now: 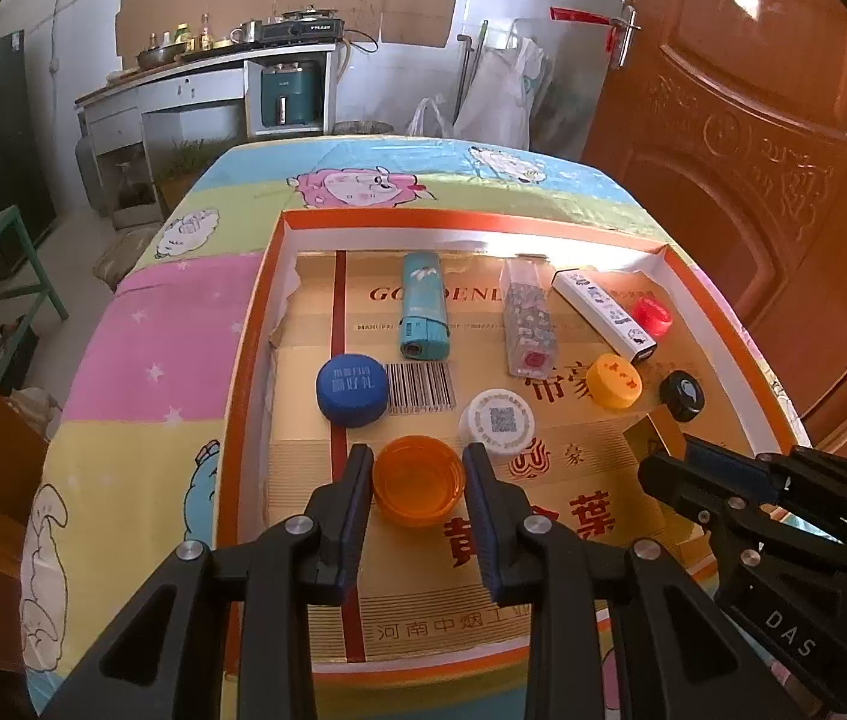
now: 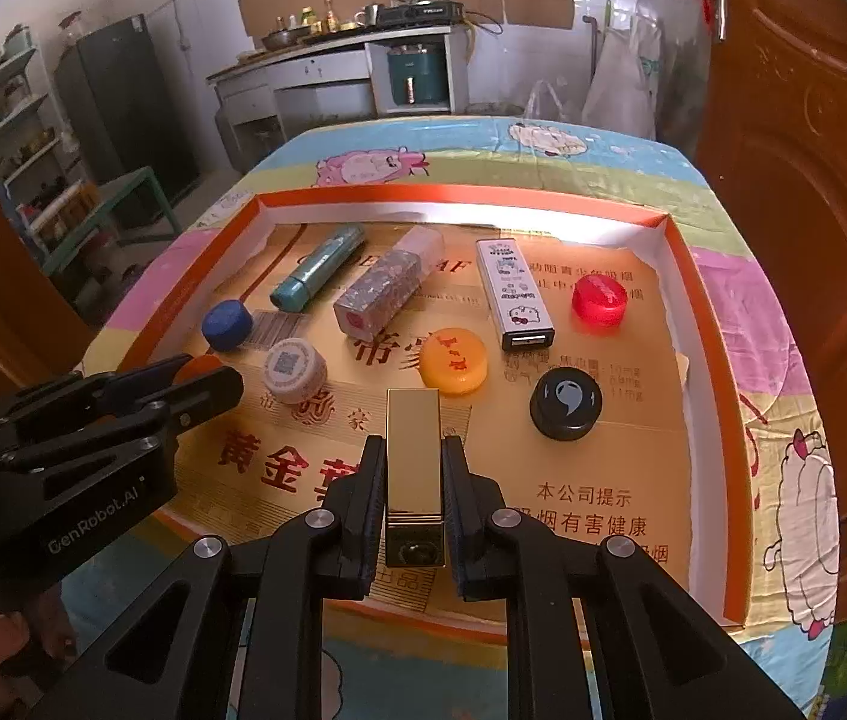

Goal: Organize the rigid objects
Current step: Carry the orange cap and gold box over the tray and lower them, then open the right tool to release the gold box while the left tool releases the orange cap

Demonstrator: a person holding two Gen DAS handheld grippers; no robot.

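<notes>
A shallow orange-rimmed cardboard tray (image 1: 255, 312) (image 2: 711, 324) holds the objects. My left gripper (image 1: 418, 468) is shut on an orange translucent cap (image 1: 418, 480), fingers against both its sides. My right gripper (image 2: 413, 450) is shut on a gold rectangular lighter (image 2: 413, 450); it also shows in the left wrist view (image 1: 717, 480). In the tray lie a blue cap (image 1: 352, 389), white QR cap (image 1: 497, 422), yellow cap (image 1: 615, 381), black cap (image 1: 682, 395), red cap (image 1: 651, 315), teal lighter (image 1: 422, 306), clear patterned lighter (image 1: 526, 318) and white cartoon lighter (image 1: 603, 309).
The tray rests on a table with a cartoon cloth (image 1: 141, 354). A brown wooden door (image 1: 753, 120) stands at the right. A kitchen counter (image 1: 183, 78) and a green stool (image 1: 9, 264) lie beyond the table.
</notes>
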